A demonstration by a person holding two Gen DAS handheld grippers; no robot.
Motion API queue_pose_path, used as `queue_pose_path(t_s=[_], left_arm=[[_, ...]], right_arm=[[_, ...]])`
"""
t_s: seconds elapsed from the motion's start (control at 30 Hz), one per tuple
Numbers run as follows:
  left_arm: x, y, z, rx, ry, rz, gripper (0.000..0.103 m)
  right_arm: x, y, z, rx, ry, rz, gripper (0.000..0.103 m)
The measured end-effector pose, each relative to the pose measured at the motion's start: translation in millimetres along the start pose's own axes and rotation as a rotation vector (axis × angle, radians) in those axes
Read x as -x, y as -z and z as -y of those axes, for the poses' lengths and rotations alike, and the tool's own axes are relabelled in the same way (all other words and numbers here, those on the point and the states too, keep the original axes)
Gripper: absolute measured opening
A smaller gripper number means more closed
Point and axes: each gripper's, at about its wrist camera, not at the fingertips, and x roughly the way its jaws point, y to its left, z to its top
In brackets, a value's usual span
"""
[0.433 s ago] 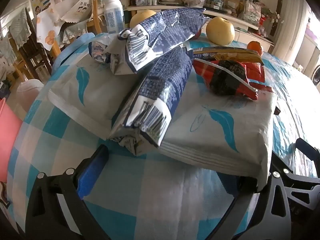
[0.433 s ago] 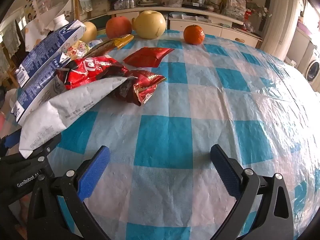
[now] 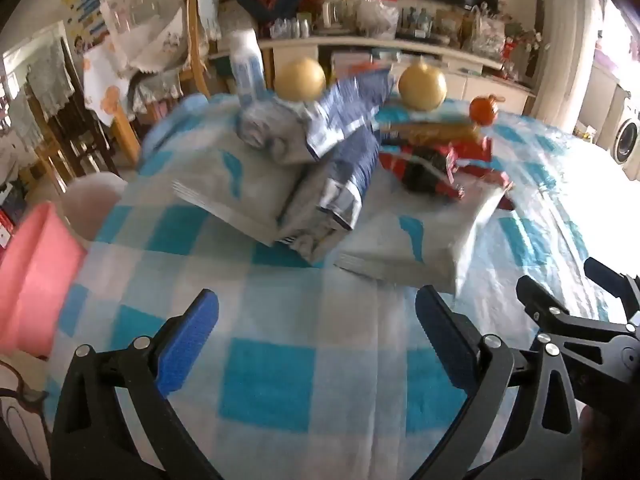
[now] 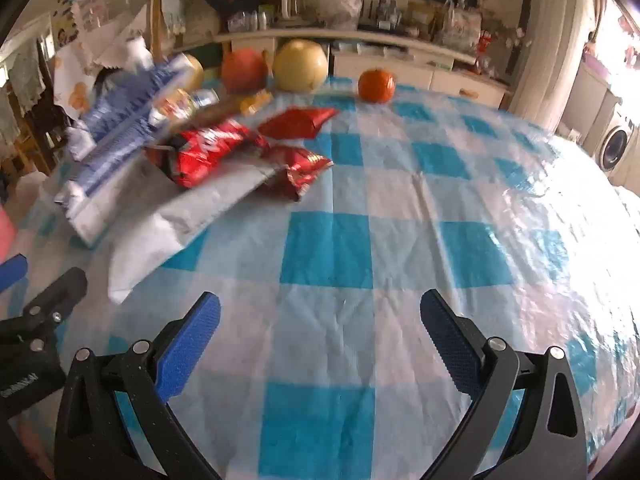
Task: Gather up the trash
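Blue-and-white checked tablecloth (image 4: pixel 328 248) under my view. Trash heaped at far left: grey feather-print pouches (image 3: pixel 404 240), blue-white printed bags (image 3: pixel 348 176), red crinkled snack wrappers (image 4: pixel 208 152). Pink plastic bin (image 3: pixel 36 276) at table's left edge, contents unseen. Left gripper (image 3: pixel 316 330), right gripper (image 4: pixel 320 326) spread wide, empty.

The left gripper (image 3: pixel 316 332) hangs over the tablecloth (image 3: pixel 280 380), its jaws spread and empty. Directly ahead lies a heap: two flat paper bags (image 3: pixel 400 236) side by side, with a carton (image 3: pixel 340 184) lying across them. Snack wrappers (image 3: pixel 432 168) rest on the bag ahead-right. Behind the heap stand two round fruits (image 3: pixel 422 83) and a bottle (image 3: pixel 248 64) (ahead-left). The right gripper (image 4: pixel 320 328) hangs just to the right, the heap ahead-left of it.
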Motion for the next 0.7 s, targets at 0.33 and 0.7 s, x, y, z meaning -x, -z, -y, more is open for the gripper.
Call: queue_pose_path(t_s=[0.33,0.7], left_arm=[[102,14,-46,0.013,-0.049,0.175,0.099],[184,30,-86,0.076,-0.063,0.318,0.099]], right_arm=[[90,36,-18,0.054,0.018,0.192,0.099],[200,66,-23,0.022,0.006,0.380,0.099]])
